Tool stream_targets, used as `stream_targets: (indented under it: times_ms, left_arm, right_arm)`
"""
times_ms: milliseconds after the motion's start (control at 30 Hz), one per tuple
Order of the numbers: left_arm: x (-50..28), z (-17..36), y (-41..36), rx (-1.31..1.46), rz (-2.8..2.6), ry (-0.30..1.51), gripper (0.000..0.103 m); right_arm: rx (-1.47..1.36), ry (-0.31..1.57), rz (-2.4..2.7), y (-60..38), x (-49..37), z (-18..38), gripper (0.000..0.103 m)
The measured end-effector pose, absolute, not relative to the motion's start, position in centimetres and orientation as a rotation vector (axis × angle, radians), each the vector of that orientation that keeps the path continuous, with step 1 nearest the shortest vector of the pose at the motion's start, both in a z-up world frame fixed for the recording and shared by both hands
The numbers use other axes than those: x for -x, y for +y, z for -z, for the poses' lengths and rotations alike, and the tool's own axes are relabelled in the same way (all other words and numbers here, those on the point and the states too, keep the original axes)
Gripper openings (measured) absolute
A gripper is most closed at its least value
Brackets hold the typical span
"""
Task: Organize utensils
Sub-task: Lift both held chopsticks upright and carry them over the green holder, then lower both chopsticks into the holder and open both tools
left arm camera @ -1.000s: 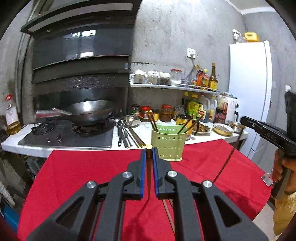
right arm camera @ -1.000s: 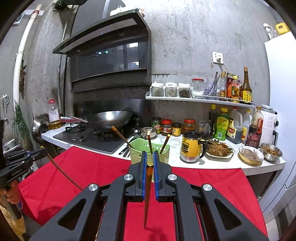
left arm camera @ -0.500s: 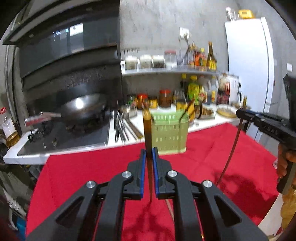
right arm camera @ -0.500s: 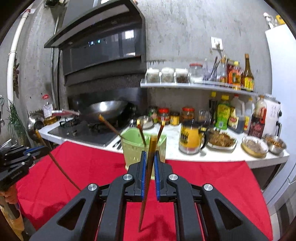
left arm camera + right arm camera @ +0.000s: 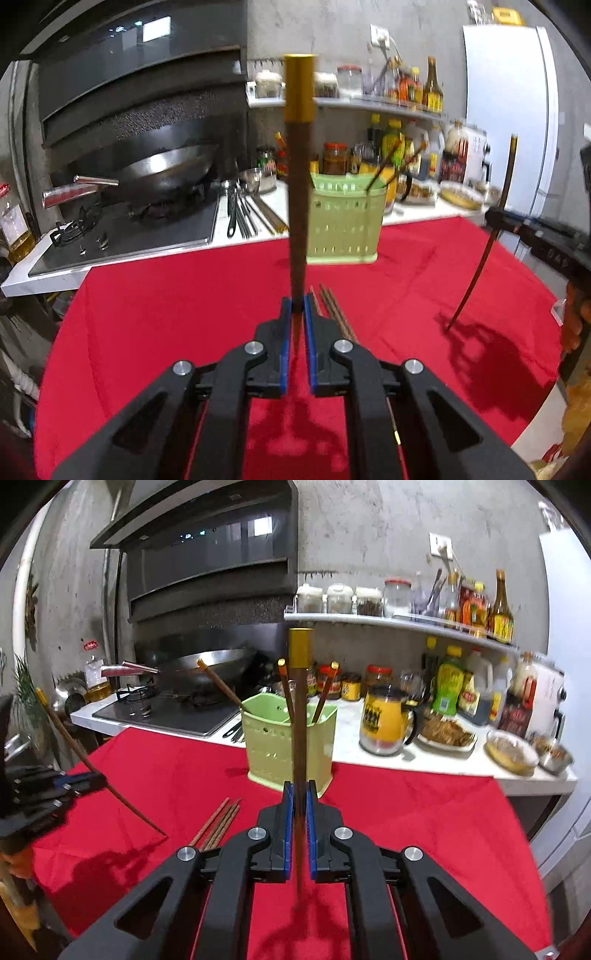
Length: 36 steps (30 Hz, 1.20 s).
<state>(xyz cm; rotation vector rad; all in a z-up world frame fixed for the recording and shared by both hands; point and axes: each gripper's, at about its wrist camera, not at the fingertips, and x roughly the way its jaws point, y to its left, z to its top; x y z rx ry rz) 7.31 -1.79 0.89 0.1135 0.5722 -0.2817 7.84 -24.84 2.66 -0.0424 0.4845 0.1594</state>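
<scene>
Chopsticks are what we are sorting: each of our two hand-held tools carries one dark brown wooden chopstick with a gold metal cap. The left gripper [image 5: 295,306] is clamped on its chopstick [image 5: 297,206], which stands nearly upright with the gold end on top and the thin tip pointing down between the jaws toward the red tablecloth [image 5: 166,314]. The right gripper [image 5: 299,794] is likewise closed tight on its own chopstick [image 5: 300,716], also upright and gold end up. Ahead of both, at the far edge of the cloth against the white counter [image 5: 424,764], stands the pale green perforated plastic utensil holder [image 5: 280,749], already holding three chopsticks that lean in different directions. A few more brown chopsticks [image 5: 218,823] lie loose on the cloth, just to the left of the right tool.

To do this step well, we judge that each stick should be carried over the holder's open mouth, thin tip first, and lowered well inside before the jaws part. We should go in one at a time, so that the two tools do not meet over the narrow opening. The holder has an inner divider, so we aim for one compartment and steer clear of the leaning sticks. It looks light and could tip or slide, so we must not press on its rim. Keeping the sticks close to vertical should let them slip straight in.
</scene>
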Motion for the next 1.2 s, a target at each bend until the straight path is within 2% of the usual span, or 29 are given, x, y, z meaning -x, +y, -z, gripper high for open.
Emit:
stream_targets:
  times_ms: [200, 433, 533, 667, 1033, 1067, 1100, 1133, 1167, 1200]
  left_arm:
    - [-9.2, -4.1, -2.5, -0.081, 0.313, 0.477, 0.006]
    - [-13.8, -10.8, -5.8, -0.064, 0.377, 0.348, 0.006]
    - [-16.4, -12.2, -7.6, -0.068, 0.384, 0.344, 0.006]
    - [-20.4, -11.4, -9.9, -0.088, 0.372, 0.381, 0.006]
    - [-26.5, -6.1, -11.5, -0.107, 0.361, 0.519, 0.007]
    - [-26.5, -6.2, -11.4, -0.102, 0.342, 0.505, 0.007]
    - [-26.4, -6.4, -11.2, -0.095, 0.335, 0.495, 0.007]
    - [-26.0, -7.0, -10.7, -0.075, 0.338, 0.484, 0.009]
    - [-25.7, -7.6, -10.4, -0.063, 0.338, 0.472, 0.016]
    - [-25.2, -8.3, -10.1, -0.053, 0.335, 0.453, 0.021]
  right_arm:
    - [0.051, 0.416, -0.105, -26.4, -10.6, -4.8, 0.007]
    - [0.014, 0.210, -0.073, -28.7, -14.8, -12.0, 0.007]
    - [-0.021, 0.151, -0.106, -29.0, -16.8, -14.0, 0.007]
    - [-0.057, 0.140, -0.151, -28.8, -19.7, -14.2, 0.007]
    - [-0.013, 0.315, -0.193, -26.8, -24.7, -7.8, 0.009]
    - [-0.014, 0.320, -0.194, -26.8, -24.6, -7.8, 0.014]
    - [-0.019, 0.316, -0.191, -27.0, -24.4, -8.1, 0.026]
    - [-0.021, 0.302, -0.181, -27.2, -23.8, -8.6, 0.032]
    - [-0.021, 0.291, -0.176, -27.3, -23.5, -9.0, 0.039]
    - [-0.018, 0.277, -0.170, -27.5, -22.9, -9.6, 0.041]
